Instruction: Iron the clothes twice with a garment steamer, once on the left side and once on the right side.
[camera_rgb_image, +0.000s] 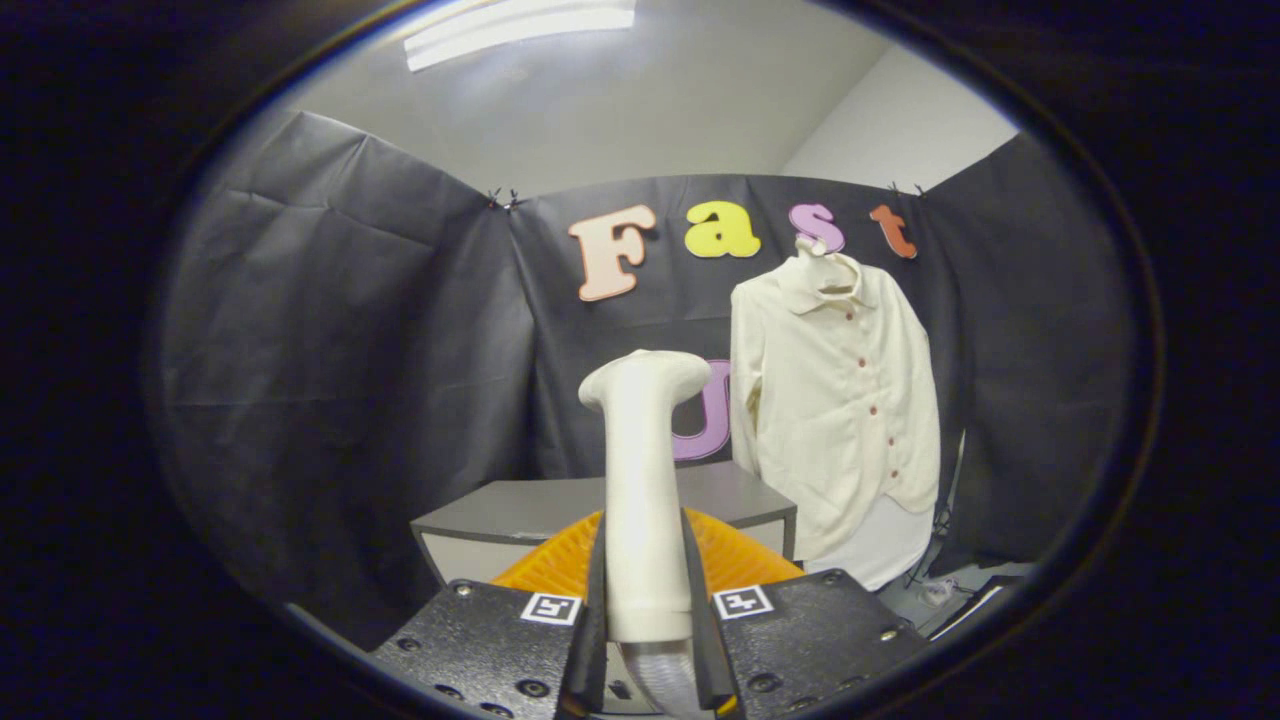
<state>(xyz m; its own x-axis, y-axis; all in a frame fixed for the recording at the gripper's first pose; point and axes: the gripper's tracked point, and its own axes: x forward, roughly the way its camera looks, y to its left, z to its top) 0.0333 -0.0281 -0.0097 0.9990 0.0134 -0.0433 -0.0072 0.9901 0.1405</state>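
Note:
A cream garment steamer (642, 470) stands upright between my fingers, its flat head at the top and a ribbed hose leaving its base. My gripper (645, 560) is shut on the steamer's handle. Beyond it and to the right, a cream button-up shirt (835, 395) with small red buttons hangs on a hanger against the black booth wall, front facing me. The steamer's head is well short of the shirt and left of it.
A grey table (740, 500) stands below and behind the steamer, with an orange ribbed mat (545, 570) on its near part. Cables and small items lie on the floor (950, 590) under the shirt's hem.

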